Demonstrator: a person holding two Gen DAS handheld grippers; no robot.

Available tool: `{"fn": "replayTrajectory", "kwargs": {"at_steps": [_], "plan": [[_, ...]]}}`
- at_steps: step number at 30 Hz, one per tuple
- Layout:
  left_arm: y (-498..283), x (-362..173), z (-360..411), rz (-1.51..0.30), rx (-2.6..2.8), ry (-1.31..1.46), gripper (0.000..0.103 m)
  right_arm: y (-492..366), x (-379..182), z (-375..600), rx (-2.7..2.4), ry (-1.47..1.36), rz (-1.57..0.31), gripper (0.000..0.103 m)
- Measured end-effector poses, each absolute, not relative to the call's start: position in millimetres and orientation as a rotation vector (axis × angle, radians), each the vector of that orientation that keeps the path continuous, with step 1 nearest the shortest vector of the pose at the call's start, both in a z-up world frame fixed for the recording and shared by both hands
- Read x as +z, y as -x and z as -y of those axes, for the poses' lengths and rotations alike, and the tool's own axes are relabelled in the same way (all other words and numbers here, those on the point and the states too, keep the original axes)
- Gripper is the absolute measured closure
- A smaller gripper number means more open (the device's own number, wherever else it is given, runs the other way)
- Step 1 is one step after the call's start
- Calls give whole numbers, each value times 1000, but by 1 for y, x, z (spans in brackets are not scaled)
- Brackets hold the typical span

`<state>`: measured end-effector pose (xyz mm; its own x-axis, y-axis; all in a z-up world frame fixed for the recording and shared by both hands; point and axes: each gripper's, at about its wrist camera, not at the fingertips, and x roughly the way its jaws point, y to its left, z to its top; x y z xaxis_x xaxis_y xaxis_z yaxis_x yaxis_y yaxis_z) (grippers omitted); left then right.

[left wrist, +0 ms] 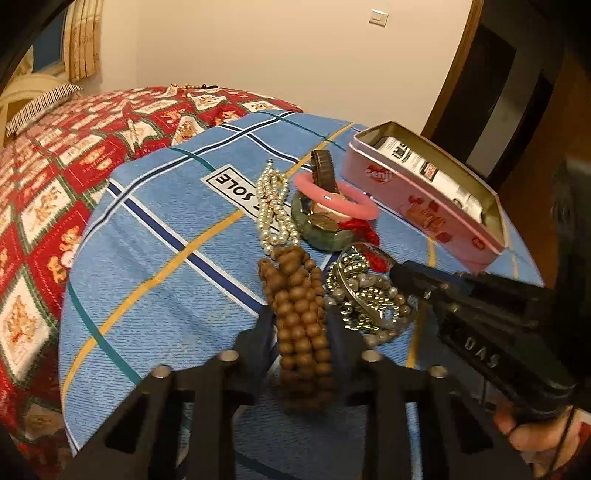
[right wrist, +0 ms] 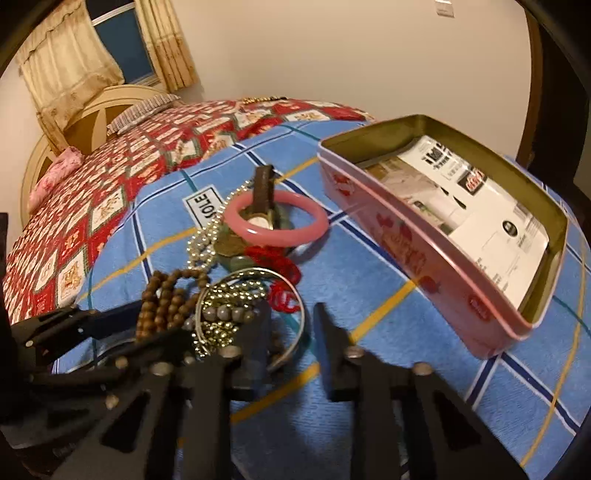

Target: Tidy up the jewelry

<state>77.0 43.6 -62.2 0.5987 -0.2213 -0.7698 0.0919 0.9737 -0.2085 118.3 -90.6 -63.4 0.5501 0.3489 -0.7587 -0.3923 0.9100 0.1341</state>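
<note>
A red patchwork quilt (left wrist: pixel 44 177) is covering the left side of the bed, running back to a cream headboard (right wrist: pixel 88 122) and a striped pillow (right wrist: pixel 142 109) below beige curtains (right wrist: pixel 70 62). A blue plaid cloth (left wrist: pixel 159 229) is lying over the quilt's right part, carrying a white label (left wrist: pixel 236 188) whose readable letters are spelling "SOLE"; the rest is hidden under jewelry.

Near the cloth's middle, a pearl strand (left wrist: pixel 275 206) is trailing toward the near edge, touching a wooden bead strand (left wrist: pixel 299 314). The left gripper (left wrist: pixel 301 332) is pinching that wooden bead strand between its black fingers (left wrist: pixel 258 343), the beads hanging bunched between them.

Just right, a pink bangle (left wrist: pixel 343 199) is leaning on a green jade bangle (left wrist: pixel 317 229), with a brown-strapped watch (left wrist: pixel 323 170) standing up through the pink ring and red cord (left wrist: pixel 364 227) tangled beside them. Nearer, a heap of gold and grey bead chains (left wrist: pixel 369 295) is sitting inside a silver bangle (right wrist: pixel 295 306); how many separate pieces it holds is hard to make out.

The right gripper (right wrist: pixel 291 339) is hovering with its fingers spread, its left finger (right wrist: pixel 258 343) over that heap and nothing between them. "DAS" is embossed on its body in the left wrist view.

Toward the cloth's right edge, an open pink tin (right wrist: pixel 424 251) is holding a printed paper sheet (right wrist: pixel 476 218); its red logo and the paper's print are too blurred to read. A dark doorway (left wrist: pixel 498 81) is standing behind, and a light switch (left wrist: pixel 378 16) is sitting on the beige wall.
</note>
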Motion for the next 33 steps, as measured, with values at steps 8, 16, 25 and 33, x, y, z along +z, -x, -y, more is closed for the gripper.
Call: {"fn": "replayTrajectory", "kwargs": {"at_steps": [8, 16, 25, 33], "plan": [[-60, -43, -50, -795, -191, 167, 80, -102, -43, 113, 486, -45, -752, 96], [-47, -14, -67, -630, -205, 195, 80, -104, -42, 125, 567, -169, -778, 91], [-47, -11, -85, -602, -155, 195, 80, -100, -47, 104, 638, -145, -822, 8], [-46, -15, -88, -619, -164, 209, 80, -108, -69, 71, 600, 51, -892, 23]]}}
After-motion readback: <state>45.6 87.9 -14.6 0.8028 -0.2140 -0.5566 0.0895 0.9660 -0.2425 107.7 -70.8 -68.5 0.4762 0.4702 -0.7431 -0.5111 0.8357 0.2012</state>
